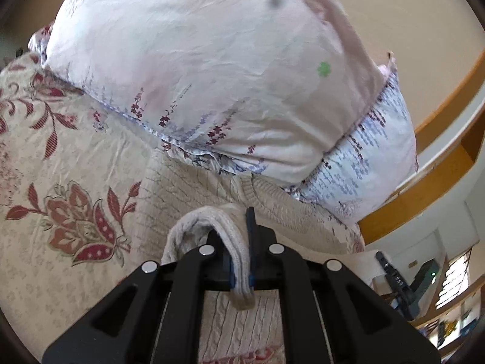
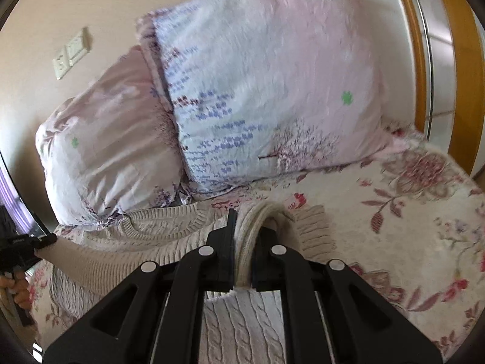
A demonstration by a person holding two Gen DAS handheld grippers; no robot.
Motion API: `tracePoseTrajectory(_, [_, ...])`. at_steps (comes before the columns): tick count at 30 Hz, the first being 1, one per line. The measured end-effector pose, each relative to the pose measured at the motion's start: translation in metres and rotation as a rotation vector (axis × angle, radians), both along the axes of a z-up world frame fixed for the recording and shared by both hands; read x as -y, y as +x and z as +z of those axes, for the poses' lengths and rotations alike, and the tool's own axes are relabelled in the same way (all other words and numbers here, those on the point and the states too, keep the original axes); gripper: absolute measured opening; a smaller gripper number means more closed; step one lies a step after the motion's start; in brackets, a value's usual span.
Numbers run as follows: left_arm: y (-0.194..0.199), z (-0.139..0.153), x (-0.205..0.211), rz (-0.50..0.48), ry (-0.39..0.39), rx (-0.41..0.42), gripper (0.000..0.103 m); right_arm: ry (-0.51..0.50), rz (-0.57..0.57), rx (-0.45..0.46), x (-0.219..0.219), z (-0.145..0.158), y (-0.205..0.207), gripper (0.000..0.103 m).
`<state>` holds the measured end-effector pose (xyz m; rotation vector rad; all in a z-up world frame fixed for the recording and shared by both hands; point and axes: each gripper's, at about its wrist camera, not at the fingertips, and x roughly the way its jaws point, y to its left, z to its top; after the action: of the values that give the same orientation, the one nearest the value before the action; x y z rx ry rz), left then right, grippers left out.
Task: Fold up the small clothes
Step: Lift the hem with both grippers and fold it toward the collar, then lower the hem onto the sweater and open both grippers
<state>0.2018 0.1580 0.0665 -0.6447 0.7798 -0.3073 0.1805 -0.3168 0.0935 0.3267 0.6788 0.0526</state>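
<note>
A beige cable-knit sweater point(image 1: 194, 188) lies on the flowered bedspread point(image 1: 69, 157), its ribbed neckline toward the pillows. My left gripper point(image 1: 238, 261) is shut on a ribbed edge of the sweater, a fold of knit looped up between the jaws. My right gripper point(image 2: 242, 254) is shut on another ribbed edge of the same sweater point(image 2: 163, 239), lifted slightly off the bed. The left gripper point(image 2: 27, 242) and the hand holding it show at the left edge of the right wrist view. The right gripper point(image 1: 394, 276) shows at the right of the left wrist view.
Two pink and blue floral pillows point(image 1: 212, 69) point(image 2: 272, 91) lean against the wall just beyond the sweater. A wooden bed frame point(image 1: 424, 200) runs at the right. The flowered bedspread point(image 2: 418, 212) extends to the right. A wall socket point(image 2: 71, 53) sits above the pillows.
</note>
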Motion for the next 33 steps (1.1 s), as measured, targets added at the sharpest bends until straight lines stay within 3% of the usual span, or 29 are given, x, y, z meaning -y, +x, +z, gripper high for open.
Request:
tracePoseTrajectory(9, [0.049,-0.039,0.000,0.032,-0.023,-0.114,0.006,0.129,-0.082,-0.213,0.021,-0.057,0.057,0.008])
tracePoseTrajectory(14, [0.070,-0.051,0.007,0.050,-0.009,-0.173,0.008,0.199,-0.097,-0.272,0.023,-0.065,0.084,0.010])
tracePoseTrajectory(16, [0.076,-0.052,0.008,0.054,-0.013,-0.192,0.012,0.227,-0.099,-0.261,0.024,-0.061,0.092,0.018])
tracePoseTrajectory(17, [0.078,-0.053,0.008,0.059,-0.025,-0.204,0.019,0.240,-0.100,-0.255,0.026,-0.058,0.095,0.020])
tracePoseTrajectory(18, [0.079,-0.053,0.007,0.064,-0.040,-0.204,0.024,0.250,-0.102,-0.247,0.027,-0.055,0.096,0.029])
tracePoseTrajectory(19, [0.078,-0.051,0.005,0.069,-0.066,-0.192,0.033,0.251,-0.107,-0.228,0.028,-0.050,0.093,0.041])
tracePoseTrajectory(21, [0.073,-0.044,0.002,0.085,-0.063,-0.166,0.045,0.219,-0.119,-0.185,0.031,-0.039,0.086,0.050])
tracePoseTrajectory(23, [0.064,-0.035,-0.003,0.096,-0.039,-0.136,0.056,0.193,-0.129,-0.157,0.036,-0.028,0.075,0.051])
tracePoseTrajectory(27, [0.044,-0.024,-0.013,0.080,-0.015,-0.118,0.056,0.149,-0.135,-0.150,0.050,-0.020,0.046,0.051])
tracePoseTrajectory(33, [0.009,-0.019,-0.014,0.015,0.087,-0.095,0.053,0.086,-0.071,-0.184,0.056,-0.024,0.005,0.044])
